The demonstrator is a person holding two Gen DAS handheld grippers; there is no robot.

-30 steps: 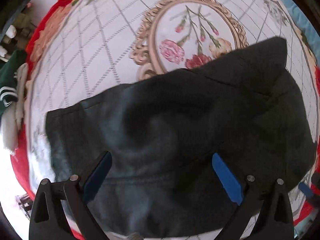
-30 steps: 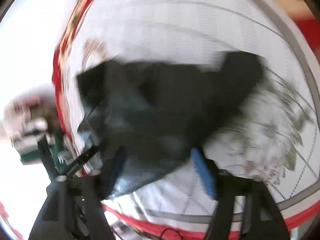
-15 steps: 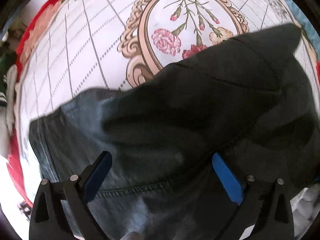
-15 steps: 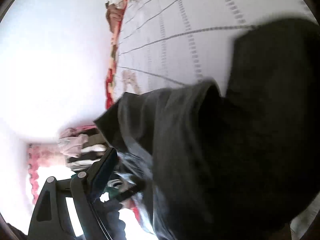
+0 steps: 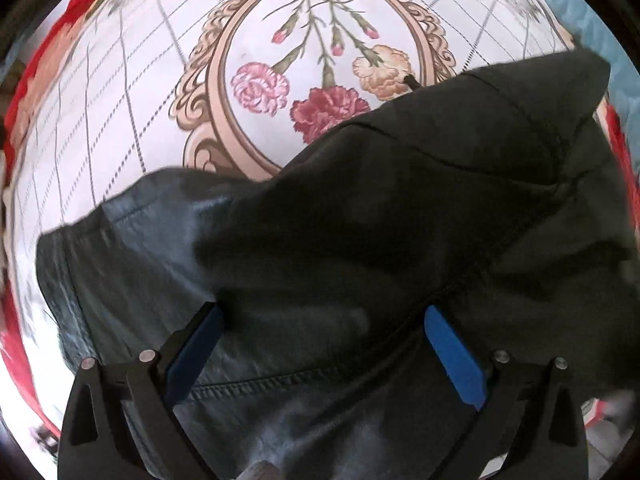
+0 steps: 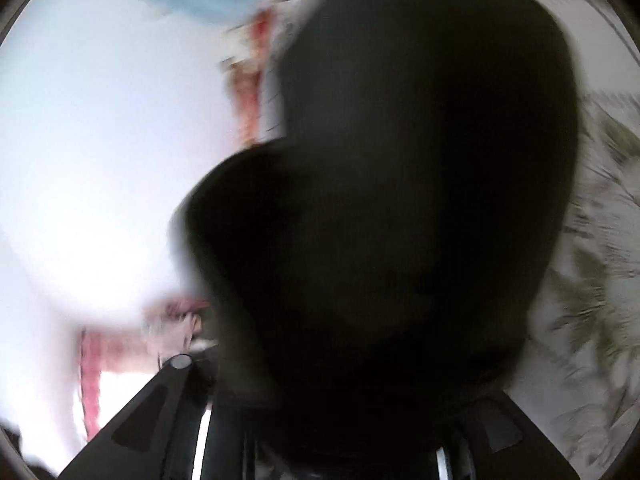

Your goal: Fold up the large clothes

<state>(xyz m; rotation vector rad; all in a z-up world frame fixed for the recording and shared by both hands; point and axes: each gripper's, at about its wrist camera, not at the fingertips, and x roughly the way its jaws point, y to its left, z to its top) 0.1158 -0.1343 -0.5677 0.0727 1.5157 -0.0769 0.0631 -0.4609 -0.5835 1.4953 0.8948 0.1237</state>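
A large dark grey-black garment (image 5: 360, 248) lies on a bed with a white floral cover (image 5: 120, 120). In the left wrist view my left gripper (image 5: 320, 344) hovers over the garment's near hem, its blue-padded fingers (image 5: 452, 356) wide apart with nothing between them. In the right wrist view the same dark garment (image 6: 400, 200) hangs draped close in front of the lens, blurred. It covers my right gripper's fingers, so only the black finger bases (image 6: 160, 412) show at the bottom.
The cover has an oval frame with pink and red carnations (image 5: 320, 80) beyond the garment and a red border (image 5: 72, 8). A light blue cloth (image 5: 592, 12) lies at the far right. A bright white wall (image 6: 100, 140) fills the right wrist view's left side.
The left gripper has moved closer over the garment, still open. The right gripper has swung around with the cloth, which now covers most of its view and hides its fingers.
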